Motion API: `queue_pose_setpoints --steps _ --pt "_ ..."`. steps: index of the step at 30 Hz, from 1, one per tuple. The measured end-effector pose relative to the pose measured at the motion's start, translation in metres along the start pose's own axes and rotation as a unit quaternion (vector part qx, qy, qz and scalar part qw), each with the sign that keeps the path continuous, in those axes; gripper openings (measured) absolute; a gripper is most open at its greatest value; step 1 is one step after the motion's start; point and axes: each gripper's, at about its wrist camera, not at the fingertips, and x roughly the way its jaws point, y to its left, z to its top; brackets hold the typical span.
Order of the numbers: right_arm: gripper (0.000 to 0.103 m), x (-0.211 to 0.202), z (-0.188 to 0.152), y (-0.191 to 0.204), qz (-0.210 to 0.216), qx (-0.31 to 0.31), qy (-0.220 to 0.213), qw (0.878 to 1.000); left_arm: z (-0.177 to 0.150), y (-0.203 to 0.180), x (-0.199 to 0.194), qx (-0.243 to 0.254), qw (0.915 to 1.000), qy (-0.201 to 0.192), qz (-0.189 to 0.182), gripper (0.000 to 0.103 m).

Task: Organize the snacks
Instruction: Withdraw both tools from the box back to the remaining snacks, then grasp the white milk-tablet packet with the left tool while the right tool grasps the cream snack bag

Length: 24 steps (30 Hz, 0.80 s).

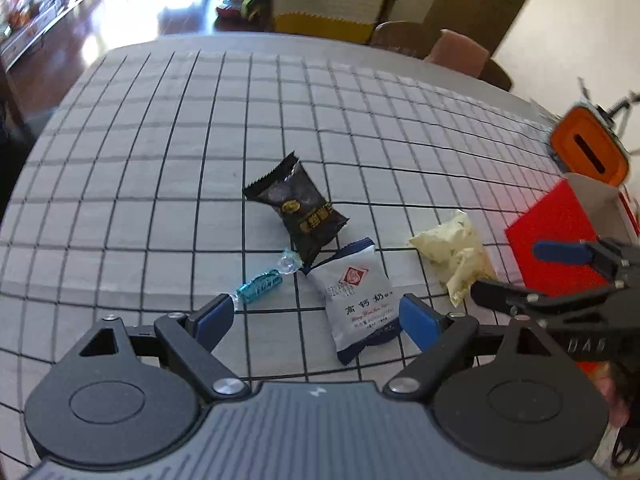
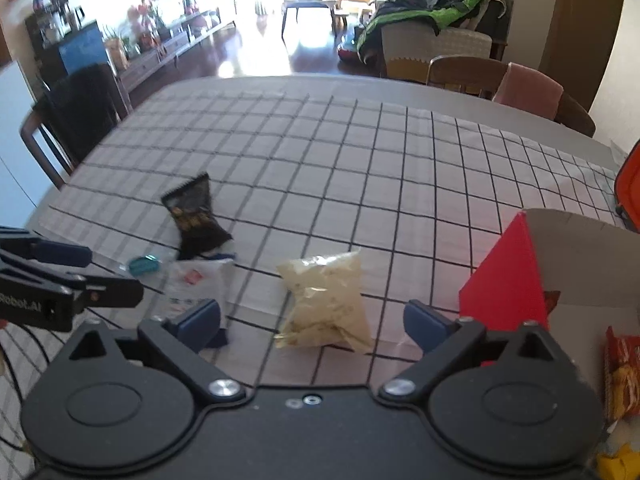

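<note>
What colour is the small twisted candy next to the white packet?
The candy is shiny teal-blue with clear twisted ends; the left wrist view shows it best.

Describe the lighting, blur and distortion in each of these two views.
Left wrist view: fisheye bends the checked tablecloth lines into curves; the bright floor top left is blown out; the white packet print stays readable. Right wrist view: the far room is washed out by glare; the black packet and pale yellow bag look soft.

Four snack packets (image 1: pixel 297 204), one red box (image 2: pixel 505 276).
</note>
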Motion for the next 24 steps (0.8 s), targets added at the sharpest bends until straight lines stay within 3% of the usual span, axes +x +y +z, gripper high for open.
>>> queue_pose_setpoints --steps 10,13,18,24 --pt "0.075 0.027 0.005 0.000 -0.018 -0.030 0.017 0.999 0.013 -0.021 0.044 -0.043 0.9982 0.025 0.033 0.088" --pt "0.070 0.033 0.003 0.001 -0.021 -0.038 0.017 0.999 0.016 -0.026 0.054 -0.049 0.9972 0.038 0.041 0.079" --pt "0.064 0.042 0.002 0.002 -0.027 -0.050 0.018 0.998 0.017 -0.036 0.063 -0.043 0.9970 0.041 0.049 0.075" --pt "0.052 0.049 0.001 0.002 -0.026 -0.052 0.017 0.998 0.019 -0.042 0.065 -0.029 0.9971 0.033 0.062 0.065"
